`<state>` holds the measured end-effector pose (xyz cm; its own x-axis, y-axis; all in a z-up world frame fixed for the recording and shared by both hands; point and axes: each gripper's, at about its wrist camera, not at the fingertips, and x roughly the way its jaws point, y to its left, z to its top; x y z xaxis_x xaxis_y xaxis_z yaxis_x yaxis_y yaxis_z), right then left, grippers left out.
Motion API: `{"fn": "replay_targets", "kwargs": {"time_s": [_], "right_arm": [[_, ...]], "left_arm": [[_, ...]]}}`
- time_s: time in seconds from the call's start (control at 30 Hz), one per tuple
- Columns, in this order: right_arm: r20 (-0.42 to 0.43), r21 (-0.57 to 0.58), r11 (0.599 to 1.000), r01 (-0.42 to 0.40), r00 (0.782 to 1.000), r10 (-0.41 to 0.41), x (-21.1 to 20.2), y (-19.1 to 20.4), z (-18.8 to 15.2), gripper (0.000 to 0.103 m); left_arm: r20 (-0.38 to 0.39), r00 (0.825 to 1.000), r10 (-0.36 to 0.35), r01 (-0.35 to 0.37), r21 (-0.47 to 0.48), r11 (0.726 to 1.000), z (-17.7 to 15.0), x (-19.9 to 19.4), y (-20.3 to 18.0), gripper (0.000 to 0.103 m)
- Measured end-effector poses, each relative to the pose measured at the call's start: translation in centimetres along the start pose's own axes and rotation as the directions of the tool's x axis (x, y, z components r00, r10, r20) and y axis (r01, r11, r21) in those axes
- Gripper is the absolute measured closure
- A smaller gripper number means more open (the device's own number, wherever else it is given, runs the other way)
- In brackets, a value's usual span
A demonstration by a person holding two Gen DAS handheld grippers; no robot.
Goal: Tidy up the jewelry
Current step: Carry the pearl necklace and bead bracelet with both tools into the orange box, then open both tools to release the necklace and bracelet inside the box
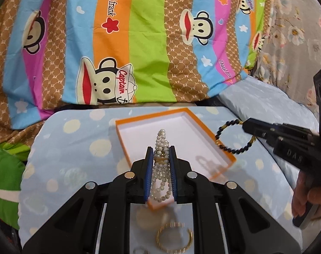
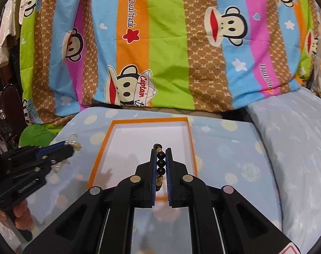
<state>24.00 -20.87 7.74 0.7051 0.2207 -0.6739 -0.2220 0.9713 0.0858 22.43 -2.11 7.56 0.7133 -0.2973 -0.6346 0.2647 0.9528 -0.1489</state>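
Observation:
My left gripper point(image 1: 162, 151) is shut on a multi-strand white pearl bracelet point(image 1: 161, 139), which hangs above the near end of an orange-rimmed shallow box point(image 1: 205, 127) with a white inside. My right gripper point(image 2: 161, 151) is shut on a dark bead bracelet with gold beads point(image 2: 161, 163), held over the same box point(image 2: 101, 148). In the left wrist view the right gripper point(image 1: 246, 126) comes in from the right with the dark bead bracelet point(image 1: 228, 148) dangling beside the box's right rim. The left gripper point(image 2: 70, 147) with its pearl bracelet point(image 2: 72, 137) shows at the left of the right wrist view.
The box lies on a light blue dotted cloth point(image 1: 76, 148) over a low surface. A gold bangle point(image 1: 174, 240) and a smaller ring-like piece lie on the cloth under my left gripper. A striped monkey-print quilt point(image 1: 139, 42) rises behind. A person's hand point(image 1: 306, 194) holds the right gripper's handle.

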Motion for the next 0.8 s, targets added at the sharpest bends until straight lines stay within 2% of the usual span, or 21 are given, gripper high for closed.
{"fn": "replay_targets", "kwargs": {"time_s": [0.13,0.27,0.4,0.53,0.6,0.63,0.67,0.73,0.8], "right_arm": [[-0.017,0.029,0.999,-0.025,1.0,0.026,3.9,-0.5,2.3,0.095],[-0.043,0.069,0.997,-0.032,0.998,0.035,7.9,-1.5,3.6,0.095],[-0.089,0.088,0.996,-0.023,0.996,0.031,12.1,-2.3,3.7,0.095],[-0.112,0.081,0.997,-0.007,0.994,0.017,14.4,-2.6,3.0,0.092],[-0.111,0.085,0.996,0.016,0.994,-0.006,15.0,-3.1,2.7,0.078],[-0.105,0.09,0.996,0.027,0.994,-0.018,15.0,-3.3,2.6,0.075],[-0.093,0.099,0.994,0.04,0.995,-0.03,14.8,-3.7,2.4,0.073],[-0.086,0.114,0.992,0.044,0.996,-0.035,14.4,-4.3,2.1,0.073],[-0.08,0.121,0.992,0.041,0.996,-0.031,13.3,-4.6,1.2,0.073]], "left_arm": [[-0.003,1.0,0.018,-0.018,-0.024,1.0,2.2,3.7,0.3,0.089],[-0.053,0.998,0.027,-0.03,-0.051,0.998,3.4,7.9,1.1,0.089],[-0.112,0.992,0.053,-0.062,-0.084,0.995,3.4,11.4,2.3,0.089],[-0.152,0.986,0.065,-0.079,-0.093,0.992,2.8,13.5,3.0,0.089],[-0.156,0.985,0.075,-0.089,-0.087,0.992,2.7,14.0,3.1,0.084],[-0.156,0.984,0.086,-0.101,-0.089,0.991,2.7,14.1,3.3,0.074],[-0.154,0.984,0.088,-0.103,-0.094,0.99,2.7,14.1,3.5,0.063],[-0.143,0.985,0.092,-0.11,-0.121,0.987,2.5,13.5,4.2,0.057],[-0.135,0.987,0.082,-0.102,-0.143,0.985,2.1,12.4,4.8,0.057]]}}
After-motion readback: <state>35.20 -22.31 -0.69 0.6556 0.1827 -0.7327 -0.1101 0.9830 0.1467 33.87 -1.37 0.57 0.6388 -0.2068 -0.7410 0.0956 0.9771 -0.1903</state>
